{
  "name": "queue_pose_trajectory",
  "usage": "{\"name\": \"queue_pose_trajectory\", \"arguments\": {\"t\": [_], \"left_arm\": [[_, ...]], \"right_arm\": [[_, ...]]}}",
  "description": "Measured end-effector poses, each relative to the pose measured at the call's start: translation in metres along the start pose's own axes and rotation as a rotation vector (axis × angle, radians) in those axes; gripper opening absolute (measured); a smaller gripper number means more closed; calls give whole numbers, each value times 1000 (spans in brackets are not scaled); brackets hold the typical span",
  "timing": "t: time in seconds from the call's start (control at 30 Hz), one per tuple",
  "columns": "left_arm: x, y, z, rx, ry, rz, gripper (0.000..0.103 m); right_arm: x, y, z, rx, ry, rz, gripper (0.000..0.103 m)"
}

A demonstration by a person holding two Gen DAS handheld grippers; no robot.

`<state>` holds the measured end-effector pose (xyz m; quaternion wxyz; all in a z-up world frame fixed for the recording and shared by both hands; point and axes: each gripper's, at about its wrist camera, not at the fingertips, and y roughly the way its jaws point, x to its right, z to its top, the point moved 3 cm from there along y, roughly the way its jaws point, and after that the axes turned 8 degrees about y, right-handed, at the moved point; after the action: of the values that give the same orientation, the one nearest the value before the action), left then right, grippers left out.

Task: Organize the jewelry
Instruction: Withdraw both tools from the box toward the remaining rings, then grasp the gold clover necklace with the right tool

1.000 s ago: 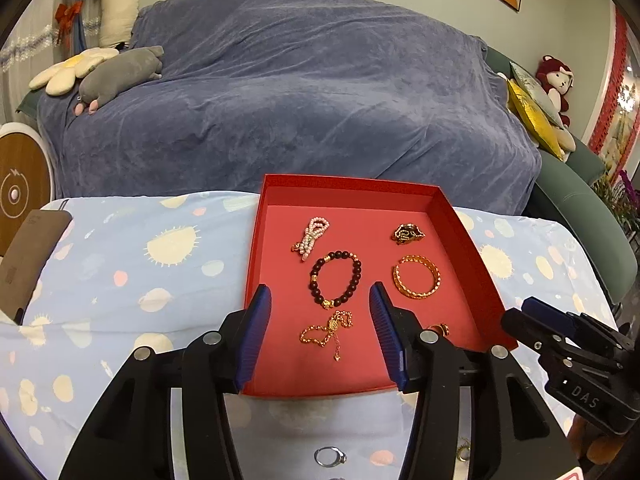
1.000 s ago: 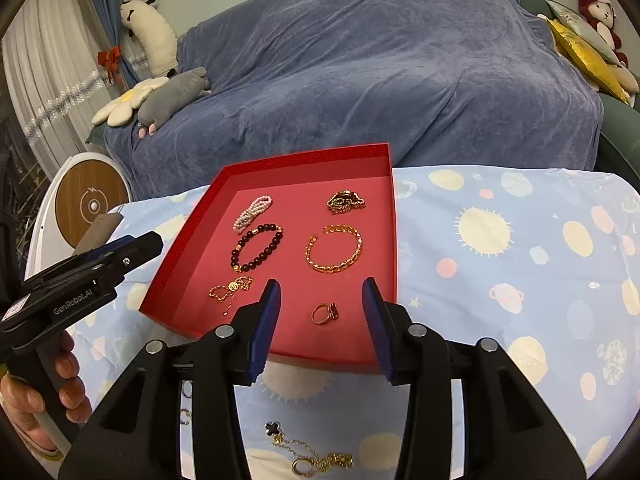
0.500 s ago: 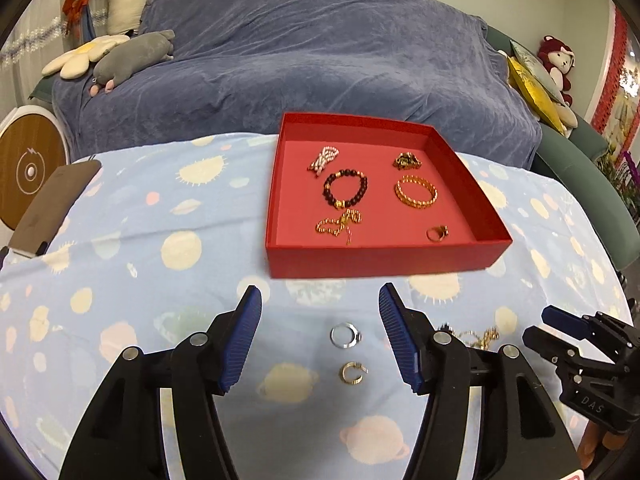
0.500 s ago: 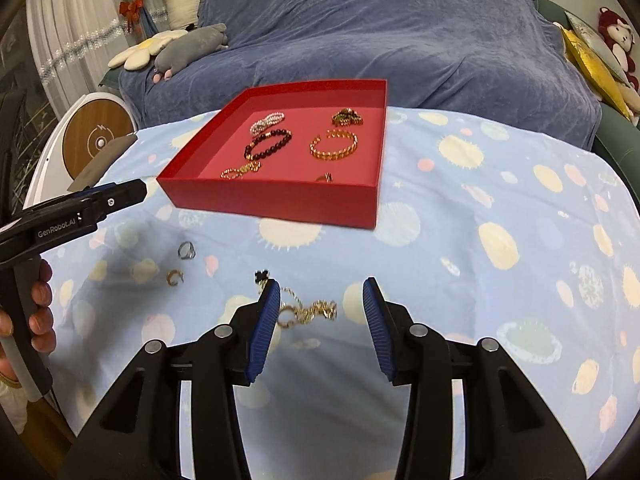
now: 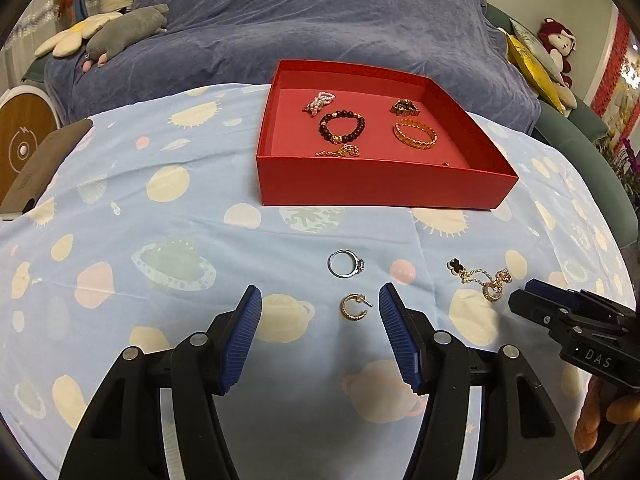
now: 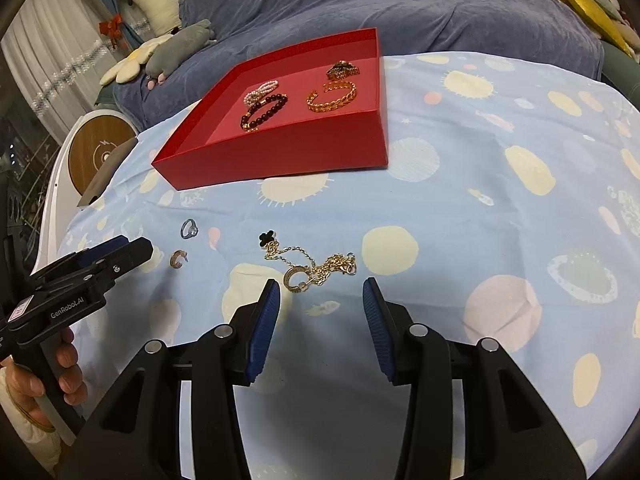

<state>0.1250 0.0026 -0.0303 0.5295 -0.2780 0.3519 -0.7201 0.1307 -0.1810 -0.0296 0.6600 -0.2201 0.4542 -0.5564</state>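
Both claws hang low over the tabletop (image 5: 120, 216) with its planet-print cloth, each with its jaws apart and nothing between them. The left claw (image 5: 320, 332) sits just behind a small gold hoop earring (image 5: 354, 307), with a silver ring (image 5: 344, 264) a little beyond it. The right claw (image 6: 320, 316) faces a tangled gold necklace (image 6: 310, 262). Farther back, the red box (image 5: 384, 184) holds a dark bead bracelet (image 5: 342, 126), a gold bangle (image 5: 415, 134) and a pearl piece (image 5: 319, 102)
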Motion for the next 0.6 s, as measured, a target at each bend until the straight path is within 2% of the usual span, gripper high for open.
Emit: {"name": "queue_pose_trajectory", "arguments": {"t": [0.6], "left_arm": [[2, 2, -2, -15, -3, -31, 59]], "right_arm": [[-33, 30, 12, 28, -90, -38, 43]]}}
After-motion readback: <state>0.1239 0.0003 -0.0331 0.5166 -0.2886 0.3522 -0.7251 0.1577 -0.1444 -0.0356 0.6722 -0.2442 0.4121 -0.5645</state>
